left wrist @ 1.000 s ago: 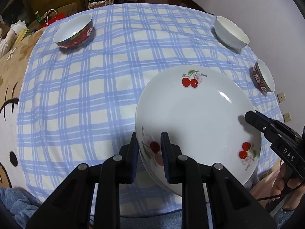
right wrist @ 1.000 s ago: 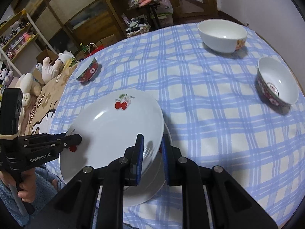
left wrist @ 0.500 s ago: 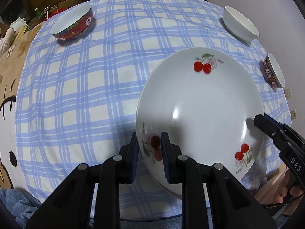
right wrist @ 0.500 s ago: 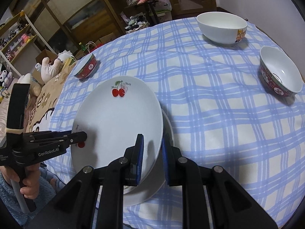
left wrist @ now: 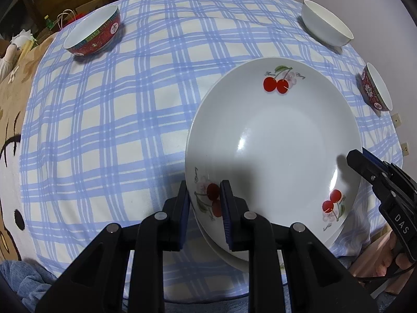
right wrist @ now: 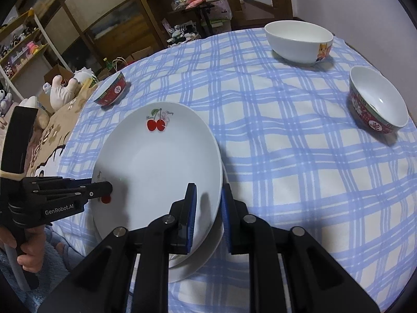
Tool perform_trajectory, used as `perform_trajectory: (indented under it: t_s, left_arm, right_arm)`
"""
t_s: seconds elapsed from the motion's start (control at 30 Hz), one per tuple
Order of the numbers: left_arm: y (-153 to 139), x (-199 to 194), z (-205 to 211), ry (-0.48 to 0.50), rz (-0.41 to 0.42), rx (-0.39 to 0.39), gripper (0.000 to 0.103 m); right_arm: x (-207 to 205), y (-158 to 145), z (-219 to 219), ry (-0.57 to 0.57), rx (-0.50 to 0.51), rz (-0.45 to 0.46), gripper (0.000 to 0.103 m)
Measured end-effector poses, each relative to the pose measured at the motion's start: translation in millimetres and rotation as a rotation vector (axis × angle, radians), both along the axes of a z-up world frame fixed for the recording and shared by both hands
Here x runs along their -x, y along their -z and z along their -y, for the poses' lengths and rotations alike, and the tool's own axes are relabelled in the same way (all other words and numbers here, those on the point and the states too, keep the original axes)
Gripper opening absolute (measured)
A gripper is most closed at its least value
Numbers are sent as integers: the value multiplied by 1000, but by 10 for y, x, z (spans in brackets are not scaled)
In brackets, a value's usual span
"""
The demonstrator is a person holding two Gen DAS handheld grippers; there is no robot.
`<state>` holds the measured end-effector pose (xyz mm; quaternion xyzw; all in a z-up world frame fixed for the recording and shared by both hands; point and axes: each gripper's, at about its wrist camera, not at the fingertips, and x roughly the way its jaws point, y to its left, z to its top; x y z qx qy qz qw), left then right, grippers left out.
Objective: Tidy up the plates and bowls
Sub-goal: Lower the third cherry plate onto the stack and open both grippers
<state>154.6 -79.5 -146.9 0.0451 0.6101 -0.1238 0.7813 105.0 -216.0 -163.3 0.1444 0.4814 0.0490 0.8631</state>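
Note:
A white cherry-print plate (left wrist: 273,140) is held over a second white plate (right wrist: 203,258) that lies on the checked tablecloth near the front edge. My left gripper (left wrist: 204,203) is shut on the upper plate's near-left rim. My right gripper (right wrist: 207,208) is shut on its opposite rim. The upper plate (right wrist: 156,167) sits slightly tilted, close above the lower one. Each gripper shows in the other's view: the right one (left wrist: 365,164), the left one (right wrist: 104,190).
A red patterned bowl (left wrist: 93,35) stands far left, a plain white bowl (left wrist: 325,23) far right, another red patterned bowl (left wrist: 376,88) at the right edge. The round table (right wrist: 299,156) drops off close in front. Shelves and toys stand beyond.
Both grippers have lowered the upper plate towards the plate beneath and levelled it. The grip on both rims is unchanged.

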Motion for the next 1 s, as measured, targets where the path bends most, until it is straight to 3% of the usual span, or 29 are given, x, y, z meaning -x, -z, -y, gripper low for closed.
perform_trajectory:
  t_s: [1.0]
  left_arm:
    - [-45, 103, -25, 1, 3, -15, 23]
  right_arm:
    - [42, 49, 60, 22, -8, 8, 20]
